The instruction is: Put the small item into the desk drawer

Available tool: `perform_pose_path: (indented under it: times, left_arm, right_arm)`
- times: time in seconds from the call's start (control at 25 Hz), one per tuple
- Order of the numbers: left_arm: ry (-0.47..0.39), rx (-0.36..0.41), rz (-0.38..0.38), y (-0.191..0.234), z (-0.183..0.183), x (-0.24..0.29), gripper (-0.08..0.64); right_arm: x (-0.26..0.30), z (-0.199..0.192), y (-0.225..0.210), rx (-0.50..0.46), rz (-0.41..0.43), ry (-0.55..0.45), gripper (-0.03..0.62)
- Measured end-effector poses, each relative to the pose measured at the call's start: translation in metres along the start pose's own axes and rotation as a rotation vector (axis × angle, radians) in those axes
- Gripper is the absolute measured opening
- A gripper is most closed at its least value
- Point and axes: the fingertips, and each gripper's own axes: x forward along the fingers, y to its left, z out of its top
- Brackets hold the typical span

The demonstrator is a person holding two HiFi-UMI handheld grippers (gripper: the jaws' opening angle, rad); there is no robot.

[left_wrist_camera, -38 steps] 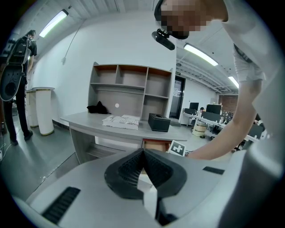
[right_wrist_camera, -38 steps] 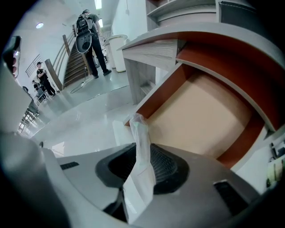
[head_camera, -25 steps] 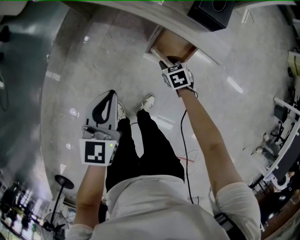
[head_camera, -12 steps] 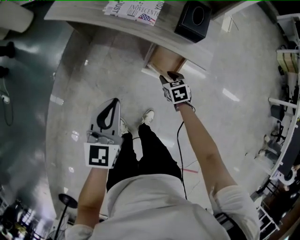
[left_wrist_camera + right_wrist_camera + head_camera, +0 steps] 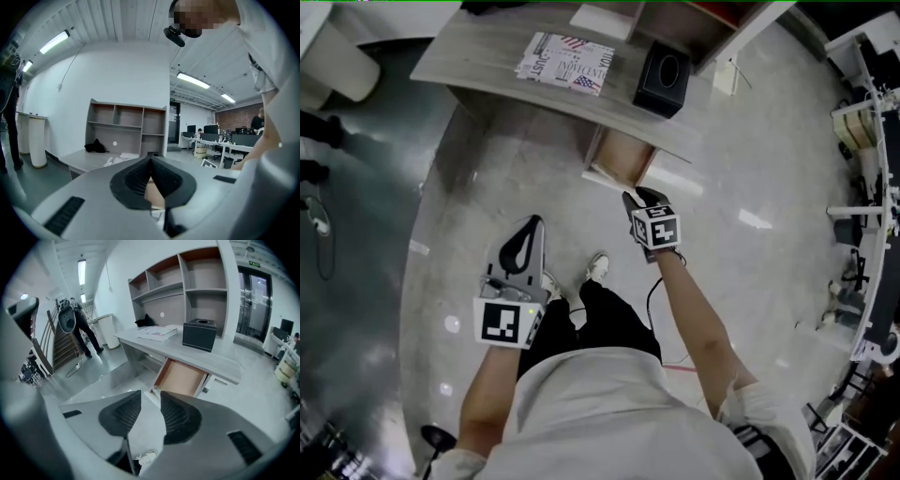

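Note:
The desk drawer (image 5: 620, 159) stands pulled out under the grey desk (image 5: 487, 56), and its brown inside (image 5: 180, 377) looks bare. No small item shows in any view. My right gripper (image 5: 637, 199) hangs just short of the drawer's front, pointing at it. Its jaws (image 5: 150, 398) stand a little apart with only floor showing between them, and they are closing. My left gripper (image 5: 528, 228) is held lower left, over the floor, away from the desk. Its jaws (image 5: 151, 161) meet at the tips with nothing in them.
On the desk lie a printed magazine (image 5: 567, 58) and a black box (image 5: 664, 70); open shelves (image 5: 187, 277) rise behind. The person's legs and a white shoe (image 5: 598, 266) are below the grippers. Another person (image 5: 83, 329) stands by stairs at the far left.
The right gripper has drawn back from the drawer toward the body, and its jaws have narrowed slightly. The head view has pulled away, so more of the desk top shows. The left gripper stays shut.

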Motion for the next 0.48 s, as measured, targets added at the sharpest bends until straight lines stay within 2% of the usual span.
perform_pose_path:
  times: [0.24,0.48]
  left_arm:
    - [-0.073,0.047,-0.012,-0.006,0.041,-0.02,0.018]
    - [-0.135,0.101,0.007,0.005,0.08,-0.037,0.018]
  right_arm:
    - [-0.038,0.029,-0.007,0.057,-0.047,-0.096,0.112]
    - [-0.085,0.082,-0.013,0.07,-0.094,-0.26,0.054]
